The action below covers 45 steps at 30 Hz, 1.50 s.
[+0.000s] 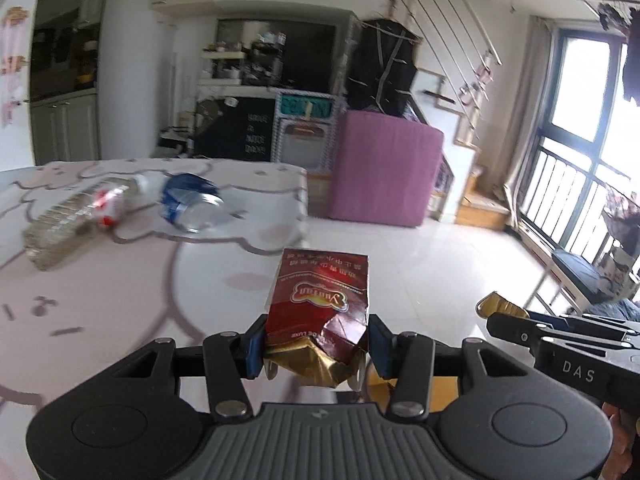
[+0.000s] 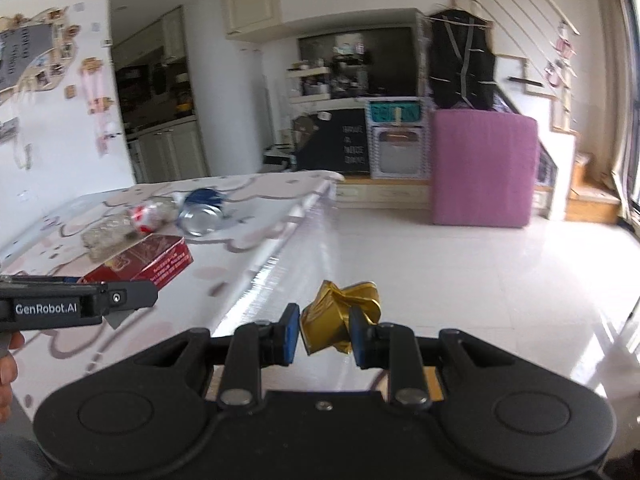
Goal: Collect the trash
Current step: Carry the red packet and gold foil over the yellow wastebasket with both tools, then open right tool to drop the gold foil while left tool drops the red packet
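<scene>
My left gripper (image 1: 316,350) is shut on a crumpled red cigarette pack (image 1: 320,300) with gold foil at its base, held above the table's right edge. The pack also shows in the right wrist view (image 2: 148,262). My right gripper (image 2: 325,334) is shut on a crumpled gold foil wrapper (image 2: 340,316), just right of the table edge; it shows at the right of the left wrist view (image 1: 500,306). On the table lie a clear plastic bottle with a red label (image 1: 76,210) and a squashed bottle with a blue label (image 1: 190,204).
The table (image 1: 120,300) has a pale cartoon-print cover; its right edge drops to a white tiled floor (image 2: 460,272). A pink covered box (image 1: 384,168) and cabinets stand at the far side. A window with railing (image 1: 580,152) is on the right.
</scene>
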Each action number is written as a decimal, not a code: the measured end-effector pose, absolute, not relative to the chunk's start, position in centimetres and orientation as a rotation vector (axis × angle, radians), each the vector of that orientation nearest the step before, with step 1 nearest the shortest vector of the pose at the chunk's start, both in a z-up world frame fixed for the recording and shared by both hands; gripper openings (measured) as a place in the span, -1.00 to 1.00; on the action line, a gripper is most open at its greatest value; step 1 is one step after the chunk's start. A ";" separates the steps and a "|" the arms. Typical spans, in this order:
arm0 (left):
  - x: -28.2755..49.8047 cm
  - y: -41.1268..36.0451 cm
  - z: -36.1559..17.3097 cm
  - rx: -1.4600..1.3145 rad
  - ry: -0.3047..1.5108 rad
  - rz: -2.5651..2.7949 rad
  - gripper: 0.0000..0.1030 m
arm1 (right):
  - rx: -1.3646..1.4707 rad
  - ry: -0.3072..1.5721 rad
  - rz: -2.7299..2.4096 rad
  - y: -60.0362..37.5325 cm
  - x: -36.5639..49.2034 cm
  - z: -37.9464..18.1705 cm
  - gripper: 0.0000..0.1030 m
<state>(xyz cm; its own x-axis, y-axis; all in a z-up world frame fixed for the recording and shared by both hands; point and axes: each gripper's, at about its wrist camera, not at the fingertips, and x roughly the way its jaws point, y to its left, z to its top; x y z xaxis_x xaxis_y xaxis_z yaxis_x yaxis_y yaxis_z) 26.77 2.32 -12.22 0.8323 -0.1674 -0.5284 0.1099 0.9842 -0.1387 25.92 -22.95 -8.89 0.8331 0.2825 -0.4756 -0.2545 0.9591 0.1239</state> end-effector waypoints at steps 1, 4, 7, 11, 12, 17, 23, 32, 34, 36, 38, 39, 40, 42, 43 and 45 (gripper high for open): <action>27.1 1.6 -12.5 -0.102 0.575 -0.156 -0.02 | 0.063 0.517 0.270 -23.7 26.1 -9.1 -0.48; 28.2 -0.3 -13.3 -0.094 0.594 -0.184 -0.02 | 0.079 0.532 0.235 -25.7 26.6 -9.9 -0.48; 29.6 -2.3 -14.2 -0.085 0.617 -0.201 -0.02 | 0.098 0.549 0.203 -27.3 27.3 -10.9 -0.48; 31.4 -4.7 -16.5 -0.079 0.669 -0.221 -0.02 | 0.141 0.584 0.164 -29.4 28.7 -12.8 -0.48; 31.8 -5.3 -17.1 -0.076 0.684 -0.227 -0.02 | 0.153 0.598 0.154 -29.9 29.2 -13.4 -0.48; 34.3 -7.6 -20.4 -0.066 0.756 -0.252 -0.02 | 0.221 0.672 0.103 -31.6 31.7 -17.1 -0.48; 37.4 -9.4 -24.6 -0.100 0.853 -0.267 -0.02 | 0.260 0.764 0.058 -32.9 35.2 -21.0 -0.48; 41.3 -13.1 -31.4 -0.156 1.033 -0.344 -0.02 | 0.333 0.879 0.010 -35.5 40.4 -26.3 -0.48; 41.9 -13.7 -32.8 -0.163 1.075 -0.360 -0.02 | 0.367 0.910 -0.001 -36.1 41.3 -27.6 -0.48; 42.5 -14.2 -34.1 -0.164 1.111 -0.366 -0.02 | 0.378 0.934 -0.011 -36.5 41.9 -28.6 -0.48; 43.1 -14.6 -35.4 -0.154 1.153 -0.376 -0.02 | 0.386 0.951 -0.012 -36.8 42.4 -29.4 -0.48; 43.3 -14.8 -36.0 -0.148 1.172 -0.383 -0.02 | 0.392 0.956 -0.010 -37.0 42.6 -29.7 -0.48; 43.6 -14.9 -36.7 -0.143 1.193 -0.392 -0.02 | 0.399 0.961 -0.010 -37.1 42.8 -30.0 -0.48; 44.2 -15.1 -38.1 -0.143 1.232 -0.407 -0.02 | 0.409 0.967 -0.006 -37.4 43.1 -30.4 -0.48; 44.5 -15.3 -38.7 -0.140 1.248 -0.416 -0.02 | 0.412 0.972 0.001 -37.3 43.3 -30.7 -0.48; 45.0 -15.9 -39.9 -0.108 1.275 -0.430 -0.02 | 0.412 0.979 0.010 -37.4 43.8 -31.1 -0.48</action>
